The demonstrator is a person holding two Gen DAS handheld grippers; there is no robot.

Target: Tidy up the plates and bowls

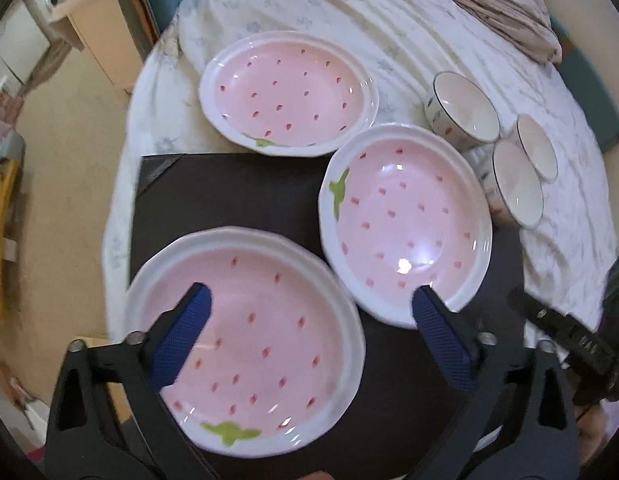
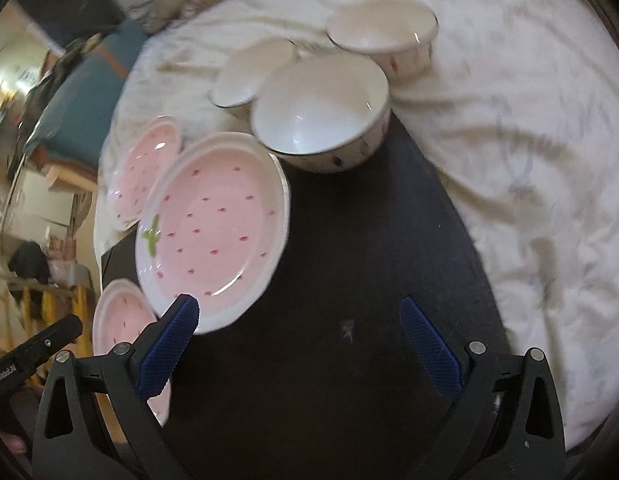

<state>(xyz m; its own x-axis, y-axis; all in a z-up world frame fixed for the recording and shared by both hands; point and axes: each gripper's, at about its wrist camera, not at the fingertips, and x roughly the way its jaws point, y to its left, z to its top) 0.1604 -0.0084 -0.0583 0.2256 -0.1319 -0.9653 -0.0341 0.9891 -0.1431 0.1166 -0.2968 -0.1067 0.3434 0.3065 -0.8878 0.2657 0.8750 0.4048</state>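
Three pink strawberry-pattern plates lie here: a near plate [image 1: 269, 320], a middle plate [image 1: 405, 224] and a far plate [image 1: 289, 92]. My left gripper [image 1: 311, 290] hangs open just above the near plate, one finger over its pink centre and the other past its right rim. Three white bowls [image 1: 463, 108] [image 1: 517, 184] [image 1: 537, 148] stand at the right. In the right wrist view my right gripper [image 2: 298, 303] is open over the black mat [image 2: 349, 260], its left finger by the rim of the middle plate [image 2: 213, 224]. The nearest bowl [image 2: 321, 116] sits beyond it.
The black mat [image 1: 229, 200] lies on a rumpled white cloth [image 1: 389, 20] over a bed-like surface. The far plate and two bowls rest on the cloth. My right gripper's body [image 1: 569, 340] shows at the right edge. Floor and furniture [image 1: 89, 32] lie to the left.
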